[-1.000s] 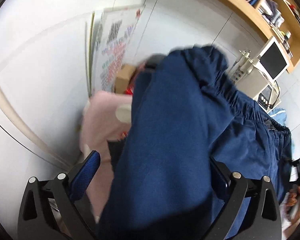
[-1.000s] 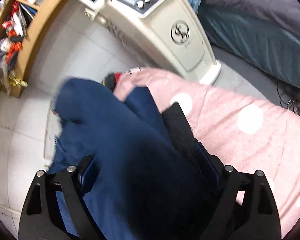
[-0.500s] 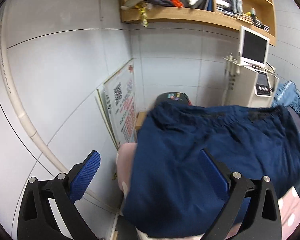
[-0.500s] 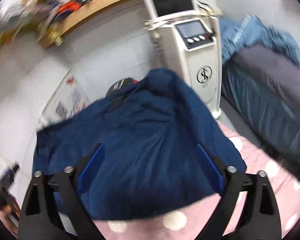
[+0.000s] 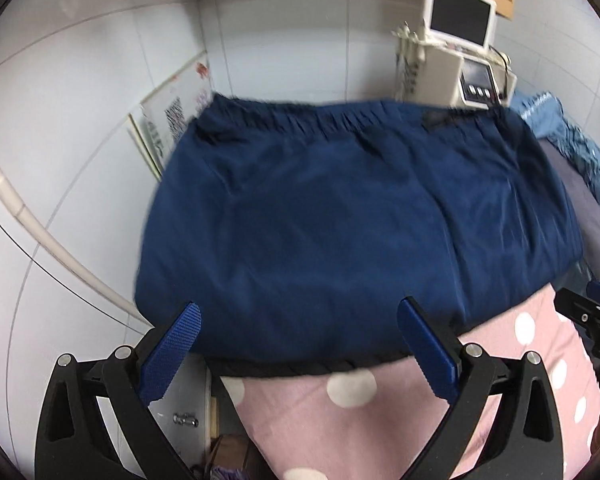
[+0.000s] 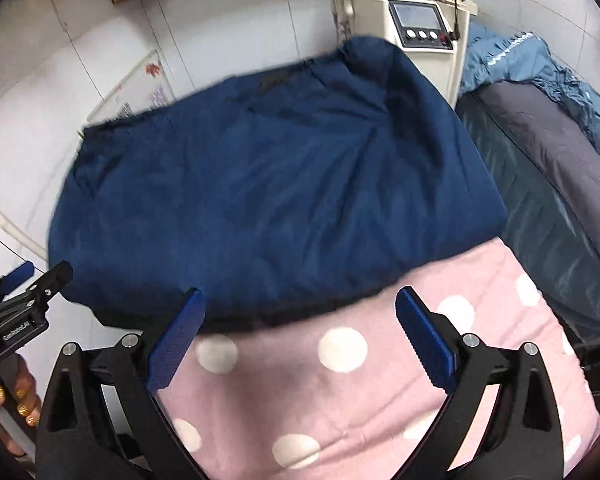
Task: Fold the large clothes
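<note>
Garment of dark navy cloth (image 5: 360, 216) lies crosswise ahead of my left fingers (image 5: 188, 330) and right fingers (image 6: 416, 318), both pairs apart and empty, its near hem equally close to each.

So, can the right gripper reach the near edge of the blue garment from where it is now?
Probably yes: the right gripper is open, and the blue garment lies just ahead on the pink cover with nothing between.

Navy garment (image 6: 268, 184) flat; r. tongs (image 6: 298, 332) wide, empty.
</note>
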